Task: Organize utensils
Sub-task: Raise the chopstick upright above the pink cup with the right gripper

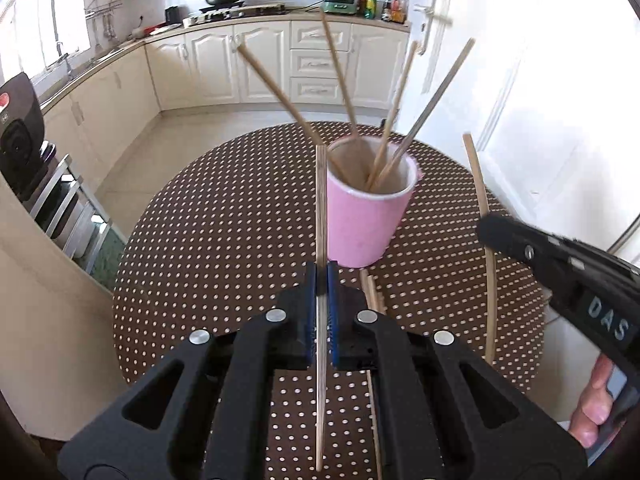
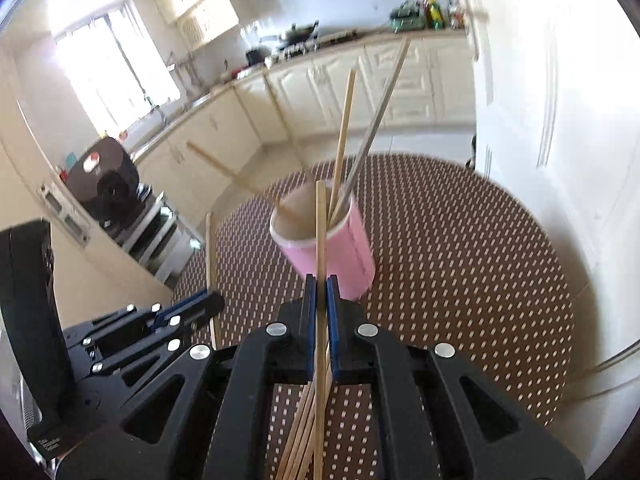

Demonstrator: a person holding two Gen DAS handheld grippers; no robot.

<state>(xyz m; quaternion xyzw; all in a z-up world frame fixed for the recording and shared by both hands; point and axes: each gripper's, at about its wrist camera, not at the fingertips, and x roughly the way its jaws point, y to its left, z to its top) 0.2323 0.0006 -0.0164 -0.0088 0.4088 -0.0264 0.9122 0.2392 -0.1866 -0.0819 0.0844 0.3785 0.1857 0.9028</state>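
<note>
A pink cup (image 1: 366,216) stands on the round brown polka-dot table (image 1: 224,216) and holds several wooden chopsticks (image 1: 340,76). My left gripper (image 1: 321,276) is shut on one upright chopstick (image 1: 321,200) just left of the cup. My right gripper (image 2: 320,284) is shut on another upright chopstick (image 2: 320,240) in front of the cup (image 2: 340,256). The right gripper also shows at the right of the left wrist view (image 1: 486,226), with its chopstick (image 1: 478,176). Several loose chopsticks (image 2: 304,432) lie on the table below the right gripper.
Loose chopsticks (image 1: 372,292) lie on the table near the cup's base. A white door (image 1: 540,100) stands to the right. Kitchen cabinets (image 1: 280,64) run along the back. A black appliance (image 1: 18,132) on a rack stands at the left.
</note>
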